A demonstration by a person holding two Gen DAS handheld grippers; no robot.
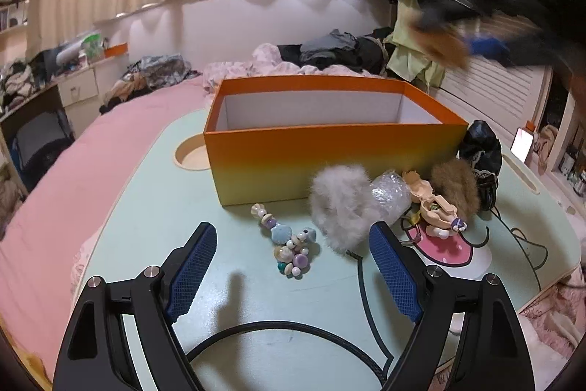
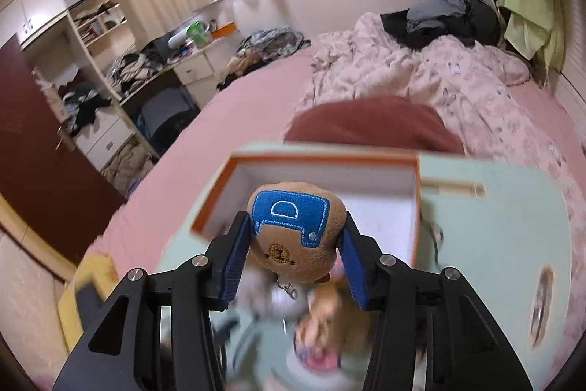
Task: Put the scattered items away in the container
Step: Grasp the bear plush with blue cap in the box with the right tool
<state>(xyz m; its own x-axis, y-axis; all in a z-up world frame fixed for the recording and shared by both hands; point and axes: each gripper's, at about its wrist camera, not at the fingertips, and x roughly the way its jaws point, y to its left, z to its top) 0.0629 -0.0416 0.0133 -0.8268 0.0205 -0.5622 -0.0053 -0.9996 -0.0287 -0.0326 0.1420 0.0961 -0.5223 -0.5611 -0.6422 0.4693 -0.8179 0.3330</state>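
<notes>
The left gripper (image 1: 291, 244) hung low over the pale green lap table (image 1: 154, 215), its blue-padded jaws spread wide with nothing between them. Just beyond its fingertips lay a string of pastel shell and bead charms (image 1: 287, 246), and right of that a fluffy grey pom-pom (image 1: 338, 206) touching a wad of clear bubble wrap (image 1: 390, 195). Further right sat a small cream doll figure (image 1: 434, 209), a brown furry tuft (image 1: 456, 185) and a black lace-trimmed pouch (image 1: 481, 149), all crowded near the right end of the orange cardboard box (image 1: 322, 160). The box stood open on the table, its white inside bare as far as could be seen from the left wrist view. The right gripper (image 2: 293, 244) was raised above the near edge of the box (image 2: 415, 207), its jaws pinching a brown plush bear with a blue embroidered patch (image 2: 293, 229) by its sides. In the left wrist view the right gripper (image 1: 450, 39) and its toy appeared only as a blur high on the right.
</notes>
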